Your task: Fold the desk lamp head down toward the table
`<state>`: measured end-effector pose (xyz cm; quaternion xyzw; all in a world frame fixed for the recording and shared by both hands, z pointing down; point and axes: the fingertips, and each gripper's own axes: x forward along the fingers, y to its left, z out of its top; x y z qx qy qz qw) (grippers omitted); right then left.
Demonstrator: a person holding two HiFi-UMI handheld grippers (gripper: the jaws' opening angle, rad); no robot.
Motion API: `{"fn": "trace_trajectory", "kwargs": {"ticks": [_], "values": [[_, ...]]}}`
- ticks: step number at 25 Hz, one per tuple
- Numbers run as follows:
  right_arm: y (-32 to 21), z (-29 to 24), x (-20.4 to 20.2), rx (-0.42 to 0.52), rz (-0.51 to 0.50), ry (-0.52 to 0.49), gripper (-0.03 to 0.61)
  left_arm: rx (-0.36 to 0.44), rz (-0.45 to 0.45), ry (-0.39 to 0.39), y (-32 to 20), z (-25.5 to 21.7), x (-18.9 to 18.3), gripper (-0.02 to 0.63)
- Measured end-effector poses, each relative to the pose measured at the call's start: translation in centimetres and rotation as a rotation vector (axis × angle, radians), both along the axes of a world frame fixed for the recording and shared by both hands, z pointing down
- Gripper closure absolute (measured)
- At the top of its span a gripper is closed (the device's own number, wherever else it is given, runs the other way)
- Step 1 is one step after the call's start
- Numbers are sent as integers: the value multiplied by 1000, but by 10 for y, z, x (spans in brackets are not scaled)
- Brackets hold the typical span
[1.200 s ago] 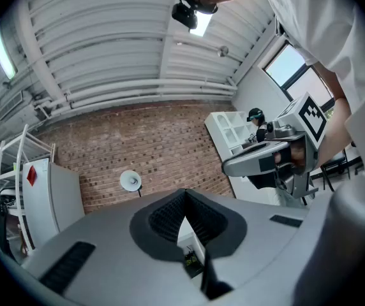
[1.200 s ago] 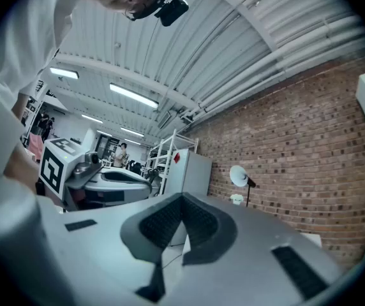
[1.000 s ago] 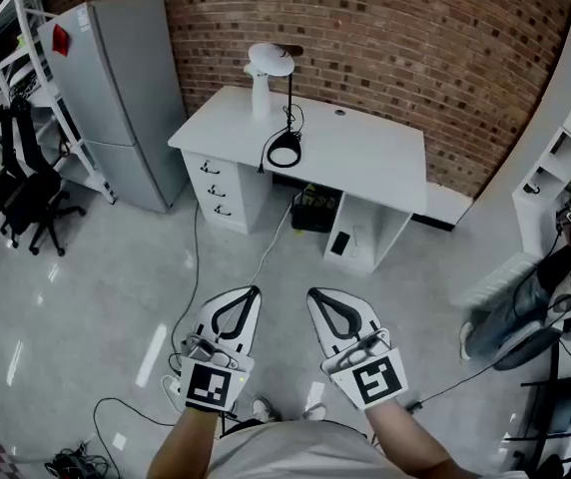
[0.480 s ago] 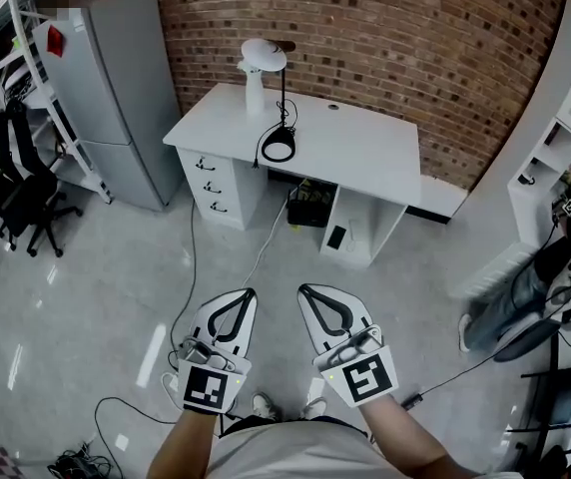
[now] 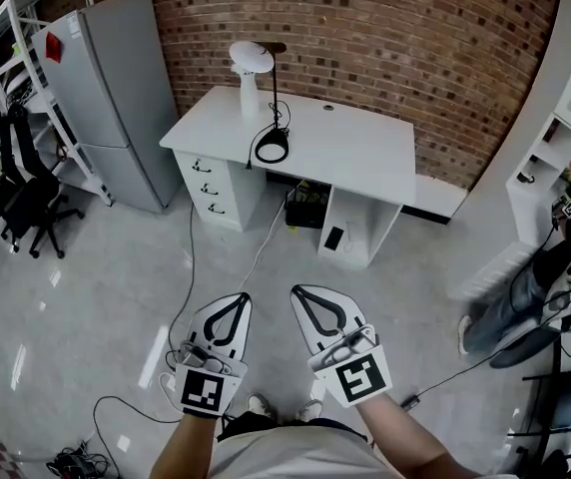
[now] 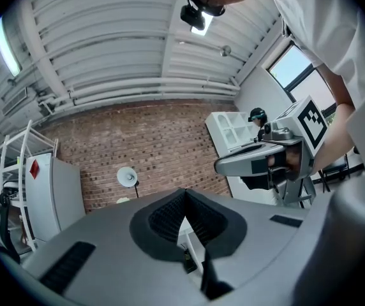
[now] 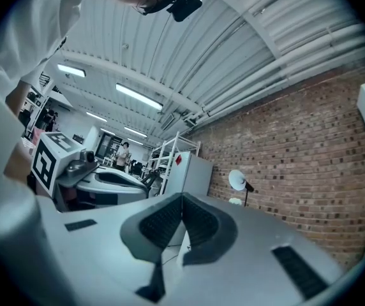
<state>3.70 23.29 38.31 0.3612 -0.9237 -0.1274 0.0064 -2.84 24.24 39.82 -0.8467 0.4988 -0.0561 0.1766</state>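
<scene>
At the far end of the room, against the red brick wall [image 5: 415, 38], we saw the desk lamp [image 5: 251, 58] standing on the back left corner of the white surface [image 5: 355, 153]. Its head was round, white and smooth, raised high on a thin black stem. A black ring shape [image 5: 272, 148] lay on the surface at the stem's foot; we couldn't tell whether it was a base or coiled cable. A white upright cylinder [image 5: 249, 98] stood just below the head. The surface was flat and matte, with three drawers [image 5: 211, 183] under its left end. A tall grey fridge [image 5: 106, 88] with a smooth flat door stood to its left. A thin cable [image 5: 266, 247] ran from the surface down across the glossy grey floor [image 5: 86, 297].

Both claws were well apart from the lamp, held low over the floor near the person's body and side by side. The left claw [image 5: 238, 297] was closed, its ribbed black pads meeting at the tip, with nothing between them. The right claw [image 5: 298, 292] was closed likewise, and empty. Each had a smooth pale-grey shell tapering to a point and a cube with a black-and-white square marker at its rear. In the left gripper view the left claw [image 6: 184, 193] pointed level toward the brick wall and lamp [image 6: 127, 176]. In the right gripper view the right claw [image 7: 182, 197] did the same, with the lamp [image 7: 237, 180] off to the right.
</scene>
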Motion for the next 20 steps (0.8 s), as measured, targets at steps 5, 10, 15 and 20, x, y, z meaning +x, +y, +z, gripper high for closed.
{"fn": "trace_trajectory", "kwargs": {"ticks": [5,10,15,20], "values": [[-3,0,16,23,-25,-4,561,5,-18,3,-2,-2,19,606],[-11,-1,27,29,-30,-15,561,-35,-41,93,-11,-1,30,606],[-30,6,27,18,-30,-22,561,-26,-34,93,-34,4,31,606],[-68,16,19,17,-20,-4,561,-46,-25,121,-73,16,22,606]]}}
